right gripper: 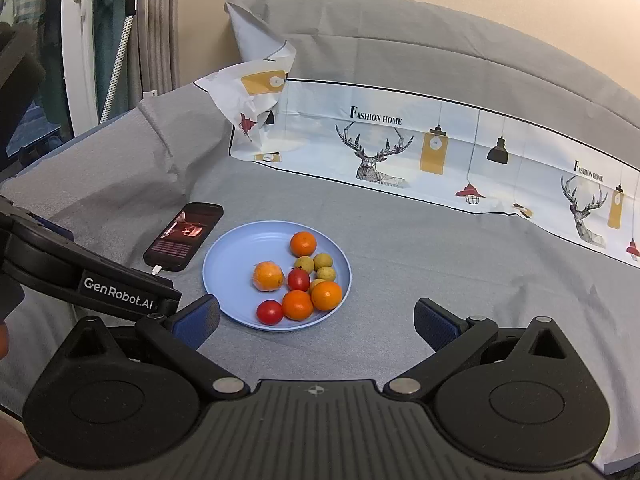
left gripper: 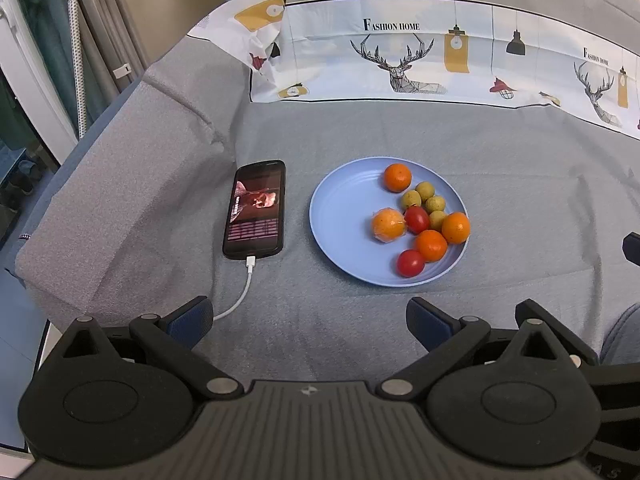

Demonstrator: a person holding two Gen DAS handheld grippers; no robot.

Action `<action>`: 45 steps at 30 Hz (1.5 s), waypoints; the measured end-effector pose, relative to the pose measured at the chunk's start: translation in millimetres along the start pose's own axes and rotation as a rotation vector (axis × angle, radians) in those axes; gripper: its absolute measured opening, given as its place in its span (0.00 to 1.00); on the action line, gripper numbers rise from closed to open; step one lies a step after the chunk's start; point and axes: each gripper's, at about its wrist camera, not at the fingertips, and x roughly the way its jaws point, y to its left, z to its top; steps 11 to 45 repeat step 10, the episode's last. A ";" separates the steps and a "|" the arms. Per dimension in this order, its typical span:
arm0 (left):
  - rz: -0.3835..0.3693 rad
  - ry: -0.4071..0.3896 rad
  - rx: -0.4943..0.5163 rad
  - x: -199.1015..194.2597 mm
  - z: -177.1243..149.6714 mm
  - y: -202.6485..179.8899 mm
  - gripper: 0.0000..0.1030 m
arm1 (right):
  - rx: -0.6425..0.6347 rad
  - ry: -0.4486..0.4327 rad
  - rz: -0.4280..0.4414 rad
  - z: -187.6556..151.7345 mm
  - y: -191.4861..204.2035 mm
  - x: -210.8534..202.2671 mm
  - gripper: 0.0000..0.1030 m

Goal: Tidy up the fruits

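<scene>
A light blue plate (left gripper: 340, 204) lies on the grey cloth and also shows in the right wrist view (right gripper: 232, 256). On it are several oranges, one wrapped in plastic (left gripper: 388, 225) (right gripper: 268, 276), two red tomatoes (left gripper: 410, 263) (right gripper: 269, 312) and several small yellow-green fruits (left gripper: 411, 199) (right gripper: 322, 261). My left gripper (left gripper: 308, 322) is open and empty, just short of the plate. My right gripper (right gripper: 316, 322) is open and empty, at the plate's near edge.
A black phone (left gripper: 256, 208) (right gripper: 185, 236) with a lit screen and a white charging cable (left gripper: 240, 292) lies left of the plate. A printed cloth with deer (left gripper: 400, 60) (right gripper: 400, 152) runs along the back. The left gripper's body (right gripper: 80, 276) reaches in at left.
</scene>
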 end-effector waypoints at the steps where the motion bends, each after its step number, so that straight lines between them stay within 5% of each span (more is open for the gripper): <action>1: 0.001 0.000 -0.001 0.0 0.1 0.1 1.00 | 0.001 0.000 0.000 -0.4 0.1 -0.3 0.99; 45: 0.010 0.010 -0.008 2.7 -1.3 0.8 1.00 | 0.001 0.004 0.007 -0.9 0.8 1.0 0.99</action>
